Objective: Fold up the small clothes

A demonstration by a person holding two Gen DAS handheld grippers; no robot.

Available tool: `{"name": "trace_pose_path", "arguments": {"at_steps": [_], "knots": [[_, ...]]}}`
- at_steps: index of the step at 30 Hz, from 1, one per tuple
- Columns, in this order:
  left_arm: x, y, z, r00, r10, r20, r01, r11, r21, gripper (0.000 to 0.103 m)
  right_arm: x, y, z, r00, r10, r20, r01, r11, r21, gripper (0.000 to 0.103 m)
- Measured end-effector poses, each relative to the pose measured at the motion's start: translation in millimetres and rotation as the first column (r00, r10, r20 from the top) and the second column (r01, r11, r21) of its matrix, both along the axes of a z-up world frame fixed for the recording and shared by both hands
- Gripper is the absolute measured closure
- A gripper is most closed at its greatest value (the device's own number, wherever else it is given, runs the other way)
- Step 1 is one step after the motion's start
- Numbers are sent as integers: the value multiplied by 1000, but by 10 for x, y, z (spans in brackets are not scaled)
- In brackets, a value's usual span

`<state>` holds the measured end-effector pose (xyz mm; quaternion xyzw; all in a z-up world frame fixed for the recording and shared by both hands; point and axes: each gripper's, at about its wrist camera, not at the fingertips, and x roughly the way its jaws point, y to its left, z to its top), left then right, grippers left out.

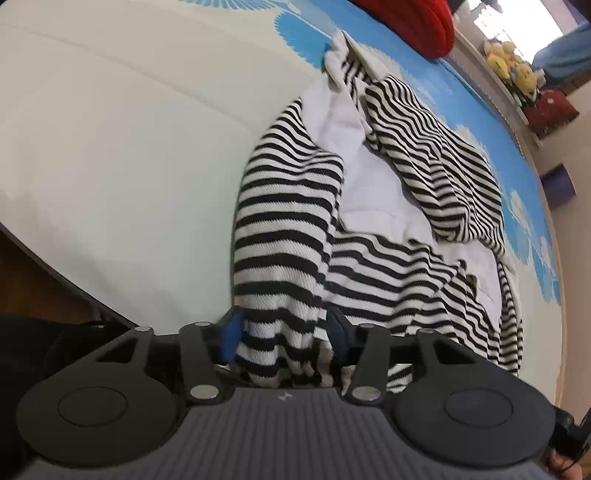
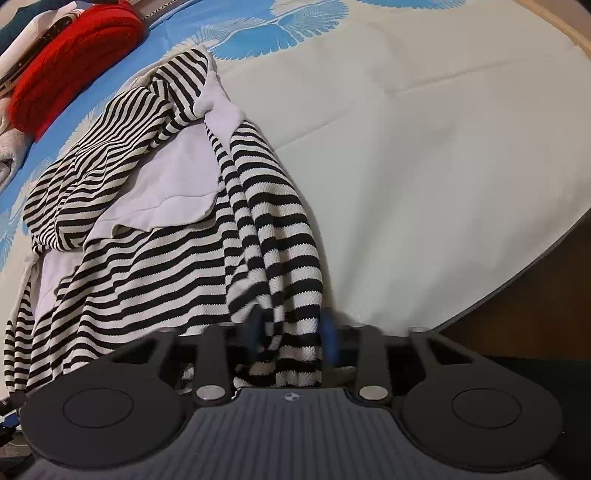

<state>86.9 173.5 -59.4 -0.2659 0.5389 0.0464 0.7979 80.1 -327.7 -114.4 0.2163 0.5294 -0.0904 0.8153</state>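
1. Left wrist view: the left tongs [image 1: 282, 334] sit at the bottom of the picture, with blue pads on either side of a bunched strip of a black-and-white striped top [image 1: 291, 206]. The tongs are pressed in on the cloth and pinching it, only as far apart as the thick fold between them.
2. Same view: the striped top lies rumpled on a bed [image 1: 129, 147] with a cream and blue patterned cover. It runs away from the tongs, and its plain white inner side [image 1: 373, 192] shows in the middle. A red cushion [image 1: 417, 22] lies at the far edge of the bed, and yellow soft toys [image 1: 511, 64] sit on a ledge beyond.
3. Right wrist view: the right tongs [image 2: 293, 334] also close on a gathered striped strip of the same top [image 2: 273, 236], pinching it between blue pads. The picture is slightly blurred around the pads, but cloth clearly fills the gap.
4. Same view: the rest of the top spreads to the left across the bed [image 2: 424, 129], creased and partly turned over, with the red cushion [image 2: 74, 62] near the upper left corner.
5. Judgement: this looks like an early step, with both tongs gripping an edge or the sleeves of the top before it is laid out. The next move likely calls for lifting and pulling the two grips apart to flatten the cloth, then folding it over. Uneven pulling could leave it twisted.
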Motion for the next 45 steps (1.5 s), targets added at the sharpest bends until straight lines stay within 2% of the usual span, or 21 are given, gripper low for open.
{"name": "trace_pose_path", "arguments": {"at_steps": [7,13,16,19,23,25,26,28,29,30,33,37,41,45], "knots": [[51,-3,-165,998,19,-59,-18,1000,22,43,15,86,-68,999,29,-25,-29,1000,6,57],[15,68,-128,997,68,-22,-69,998,-11,40,-13,69,-16,1000,22,5,-22,999,23,55],[25,74,-124,997,80,-24,-80,997,-15,40,-8,59,42,999,21,50,-23,999,41,49],[38,42,-159,997,68,-39,-68,998,-8,40,21,78,-13,999,37,19,-38,998,43,46],[41,-14,-177,998,35,-47,-34,999,15,43,46,133,-72,998,65,-18,-64,998,16,46],[37,-23,-182,999,20,-46,-19,1000,24,50,38,138,-74,997,69,-19,-69,998,10,46],[35,-23,-186,999,12,-46,-11,1000,24,58,33,136,-74,997,72,-18,-71,997,9,47],[30,-34,-193,999,-4,-44,5,1000,21,73,23,138,-77,997,73,-18,-73,997,7,57],[30,-45,-193,999,-13,-40,13,1000,17,86,19,134,-79,997,74,-18,-74,997,8,67],[28,-55,-183,999,-22,-32,23,1000,13,90,14,126,-78,997,75,-16,-75,997,10,78],[17,-88,-107,999,-46,-5,46,998,30,94,-4,95,-33,997,72,10,-72,997,25,91],[-5,-117,171,993,-104,58,102,994,36,94,-52,23,196,994,50,94,-54,998,44,93],[-50,-91,629,975,-160,158,156,987,36,95,-147,-68,634,975,61,214,-78,994,73,94],[-241,-49,1037,964,-212,164,210,977,28,95,-345,-125,1063,954,99,283,-127,989,82,95]]}}
